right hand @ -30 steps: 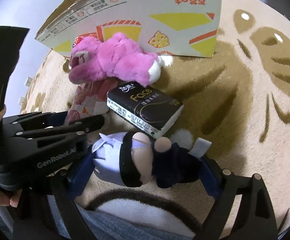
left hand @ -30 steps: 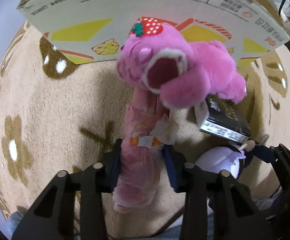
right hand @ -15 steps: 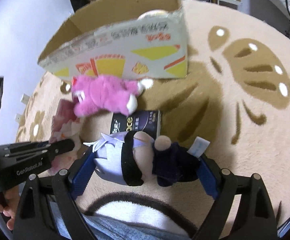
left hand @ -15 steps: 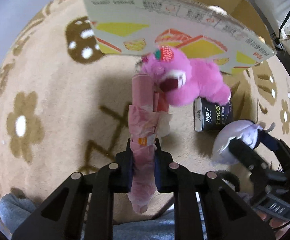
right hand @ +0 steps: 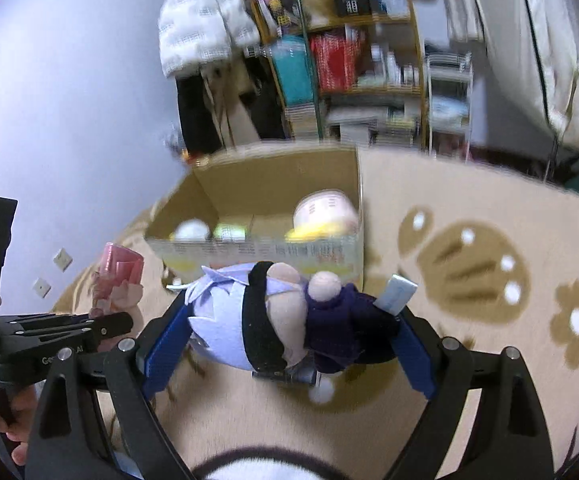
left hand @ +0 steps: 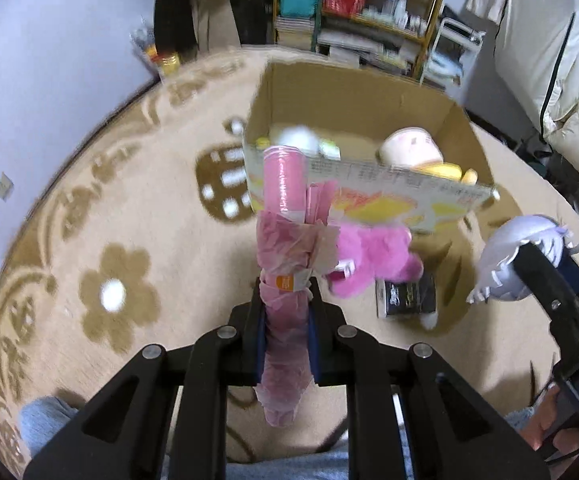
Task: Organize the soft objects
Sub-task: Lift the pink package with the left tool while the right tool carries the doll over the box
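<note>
My left gripper (left hand: 286,312) is shut on a long pink wrapped roll (left hand: 285,248) and holds it upright above the rug; the roll also shows in the right wrist view (right hand: 118,276). My right gripper (right hand: 289,320) is shut on a plush doll with pale lavender hair and dark blue clothes (right hand: 273,316), lifted off the rug; the doll shows in the left wrist view (left hand: 517,260). An open cardboard box (left hand: 369,92) stands ahead and holds several soft toys, among them a cream round plush (left hand: 409,148). A pink bear plush (left hand: 373,256) lies on the rug before the box.
A black tissue pack (left hand: 405,300) lies on the beige patterned rug (left hand: 109,260) beside the pink bear. Behind the box stand a wooden shelf full of items (right hand: 353,72) and hanging white clothes (left hand: 537,40). A lavender wall (right hand: 69,100) is on the left.
Both grippers have risen well above the rug with the roll and the doll. The box's inside and the room behind have come into view. The pink bear and tissue pack stayed on the rug.
</note>
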The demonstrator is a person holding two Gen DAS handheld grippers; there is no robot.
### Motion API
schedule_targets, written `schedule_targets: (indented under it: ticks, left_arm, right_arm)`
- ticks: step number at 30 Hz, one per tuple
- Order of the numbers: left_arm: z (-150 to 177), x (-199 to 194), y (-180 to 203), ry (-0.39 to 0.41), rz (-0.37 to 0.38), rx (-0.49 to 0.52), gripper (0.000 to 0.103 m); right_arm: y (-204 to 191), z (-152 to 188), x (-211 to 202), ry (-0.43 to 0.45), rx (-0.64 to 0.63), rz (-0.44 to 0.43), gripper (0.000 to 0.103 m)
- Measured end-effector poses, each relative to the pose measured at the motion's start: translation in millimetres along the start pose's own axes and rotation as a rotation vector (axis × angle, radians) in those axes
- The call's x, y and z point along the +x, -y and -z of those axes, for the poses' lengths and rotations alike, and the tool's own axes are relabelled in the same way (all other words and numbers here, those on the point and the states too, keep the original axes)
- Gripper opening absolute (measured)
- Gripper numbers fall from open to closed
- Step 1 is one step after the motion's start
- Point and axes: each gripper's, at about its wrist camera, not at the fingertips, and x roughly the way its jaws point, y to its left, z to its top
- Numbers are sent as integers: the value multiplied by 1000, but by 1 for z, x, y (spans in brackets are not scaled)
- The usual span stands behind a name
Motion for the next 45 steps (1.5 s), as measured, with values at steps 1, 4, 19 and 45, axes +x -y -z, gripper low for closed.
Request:
schedule_targets:
  ticks: [1, 4, 19, 45]
  left_arm:
    - [0, -7, 1, 38, -29, 16, 15]
    - [-5, -24, 4, 116, -41, 38, 15]
    - [-40, -64, 18, 364, -43, 121, 15]
    - [-90, -13, 39, 420, 32, 177, 16]
  right_arm:
    - [-4, -3, -1, 23, -10, 5, 95]
    - [-10, -10, -8, 80, -34, 13, 95]
    - [-18, -46, -3, 203, -32, -25, 95]
    - [11, -88, 55, 198, -28, -82, 96]
